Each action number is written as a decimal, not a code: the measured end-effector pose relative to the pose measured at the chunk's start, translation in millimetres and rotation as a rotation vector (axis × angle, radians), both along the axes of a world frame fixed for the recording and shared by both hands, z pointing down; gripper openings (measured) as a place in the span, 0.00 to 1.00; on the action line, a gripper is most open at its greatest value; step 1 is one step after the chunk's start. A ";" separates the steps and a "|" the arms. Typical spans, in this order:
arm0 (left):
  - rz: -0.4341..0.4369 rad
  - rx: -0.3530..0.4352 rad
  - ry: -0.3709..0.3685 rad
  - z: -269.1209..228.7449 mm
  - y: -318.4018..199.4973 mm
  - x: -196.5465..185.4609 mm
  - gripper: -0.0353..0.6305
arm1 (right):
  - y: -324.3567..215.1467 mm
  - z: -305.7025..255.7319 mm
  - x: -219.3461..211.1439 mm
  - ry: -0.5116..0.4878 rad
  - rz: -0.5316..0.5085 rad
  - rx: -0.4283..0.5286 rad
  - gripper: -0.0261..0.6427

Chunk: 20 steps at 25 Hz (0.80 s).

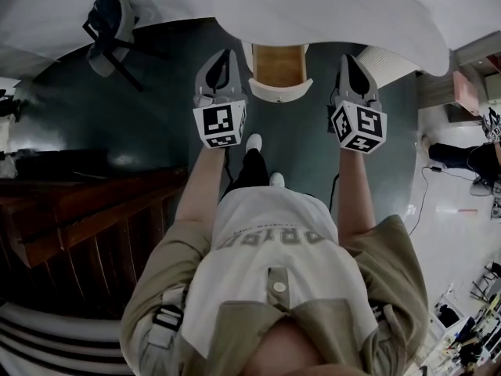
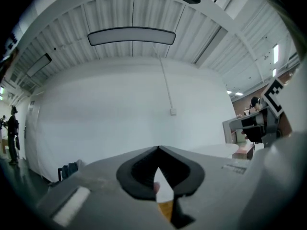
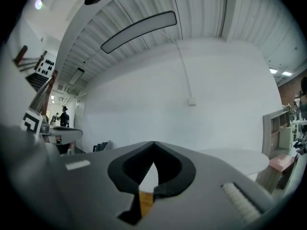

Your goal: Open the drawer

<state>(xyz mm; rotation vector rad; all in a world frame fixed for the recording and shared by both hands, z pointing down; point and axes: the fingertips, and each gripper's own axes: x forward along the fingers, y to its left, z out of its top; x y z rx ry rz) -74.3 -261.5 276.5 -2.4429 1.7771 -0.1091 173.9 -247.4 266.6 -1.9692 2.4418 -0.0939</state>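
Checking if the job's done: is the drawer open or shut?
Open. In the head view the drawer juts out from under the white table, its wooden inside showing behind its white front.

White wall [image 2: 120, 119], dark floor [image 1: 141, 124]

We saw the white-fronted drawer with a tan wooden floor [image 1: 279, 67] only in part: its far end ran under the white round-edged counter [image 1: 329, 6], which the head view's top edge cut off. In the gripper views the grey left claw [image 2: 158, 148] and the grey right claw [image 3: 154, 143] hid all but a tan sliver of it. A dark figure far off [image 2: 11, 128] was too small to make out.
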 end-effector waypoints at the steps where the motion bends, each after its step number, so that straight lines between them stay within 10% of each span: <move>1: -0.002 0.001 0.001 0.3 0.4 -0.1 0.06 | 1.0 -1.7 -1.1 0.007 -0.004 0.006 0.04; 20: 0.007 0.016 -0.031 -0.8 -2.2 1.8 0.06 | 2.5 -6.9 -5.0 0.108 0.017 0.026 0.04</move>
